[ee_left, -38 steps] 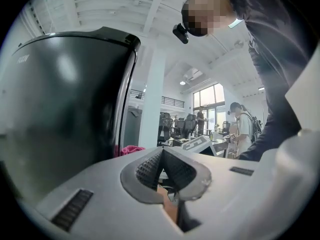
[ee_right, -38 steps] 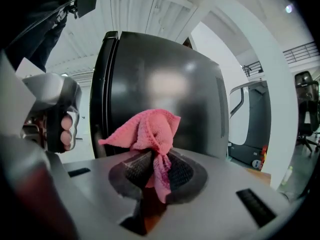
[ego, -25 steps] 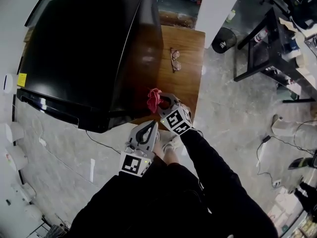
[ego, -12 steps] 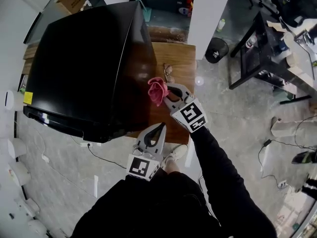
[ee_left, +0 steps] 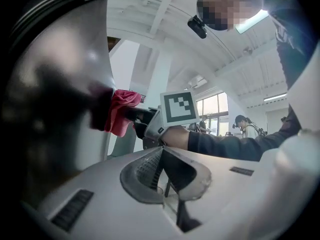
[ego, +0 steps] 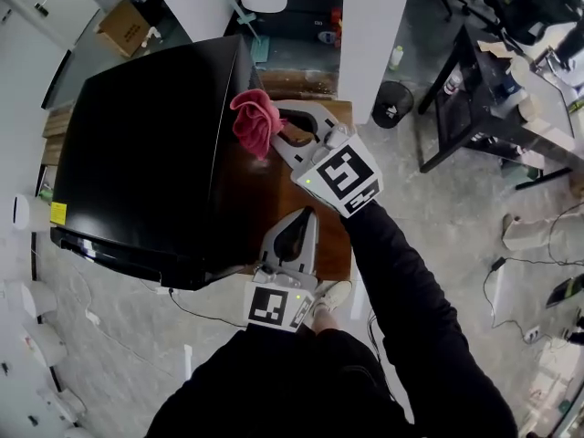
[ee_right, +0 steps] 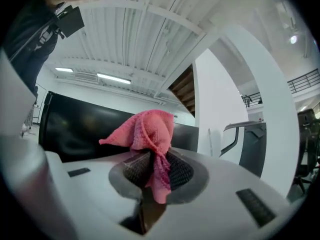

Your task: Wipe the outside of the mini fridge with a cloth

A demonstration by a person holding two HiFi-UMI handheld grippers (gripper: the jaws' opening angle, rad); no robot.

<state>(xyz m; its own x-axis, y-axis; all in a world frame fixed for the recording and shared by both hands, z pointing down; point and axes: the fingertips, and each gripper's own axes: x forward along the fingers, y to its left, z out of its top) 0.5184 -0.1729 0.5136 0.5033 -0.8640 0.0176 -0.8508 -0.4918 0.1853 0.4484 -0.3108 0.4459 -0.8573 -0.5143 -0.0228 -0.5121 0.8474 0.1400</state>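
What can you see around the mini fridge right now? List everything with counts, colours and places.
mini fridge: one, black, on the wooden table
cloth: one, pink, at the fridge's top right edge
wooden table: one, brown, under the fridge
cardboard box: one, brown, floor beyond the fridge
bin: one, black, floor right of the table
right gripper: one, grey, shut on the cloth
left gripper: one, grey, shut and empty, beside the fridge

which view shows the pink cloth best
The right gripper view: the pink cloth sits centred, pinched in the jaws of the right hand-held gripper. The head view shows it bunched against the mini fridge from above; the left gripper view shows it small, from the side.
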